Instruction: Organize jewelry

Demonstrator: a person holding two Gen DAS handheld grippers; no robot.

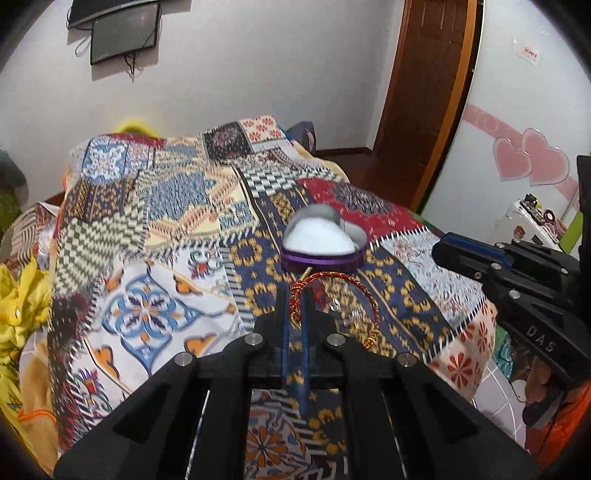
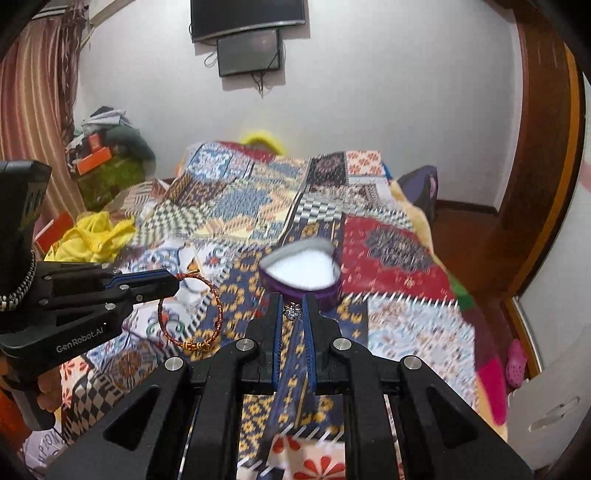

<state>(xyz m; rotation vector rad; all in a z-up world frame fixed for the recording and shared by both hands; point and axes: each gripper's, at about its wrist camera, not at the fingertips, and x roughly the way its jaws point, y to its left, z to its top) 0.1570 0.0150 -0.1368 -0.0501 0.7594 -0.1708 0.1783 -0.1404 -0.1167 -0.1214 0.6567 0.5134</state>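
- Left wrist view: your left gripper (image 1: 294, 295) has its jaws clenched on the red-and-gold bangle (image 1: 334, 291), which loops out to the right of the fingertips, above the patchwork bedspread (image 1: 166, 206).
- Left wrist view: the heart-shaped jewelry box (image 1: 324, 245), purple-walled with a white lining, sits open on the bedspread just beyond the bangle. Nothing lies between the two.
- Left wrist view: your right gripper (image 1: 443, 245) enters from the right edge, near the box. From this side you cannot tell how its jaws stand.
- Left wrist view: yellow cloth (image 1: 18, 306) lies at the left edge of the bed; a brown door (image 1: 424, 92) stands behind on the right.
- Right wrist view: your right gripper (image 2: 293, 308) has its jaws clenched on a small silver earring (image 2: 293, 311), just in front of the box (image 2: 301, 275).
- Right wrist view: the left gripper (image 2: 173, 282) reaches in from the left with the bangle (image 2: 192, 312) hanging from its tip, beside the box and apart from it.
- Right wrist view: a wall screen (image 2: 251, 33) hangs above the bed; a striped curtain (image 2: 33, 92) fills the left side.
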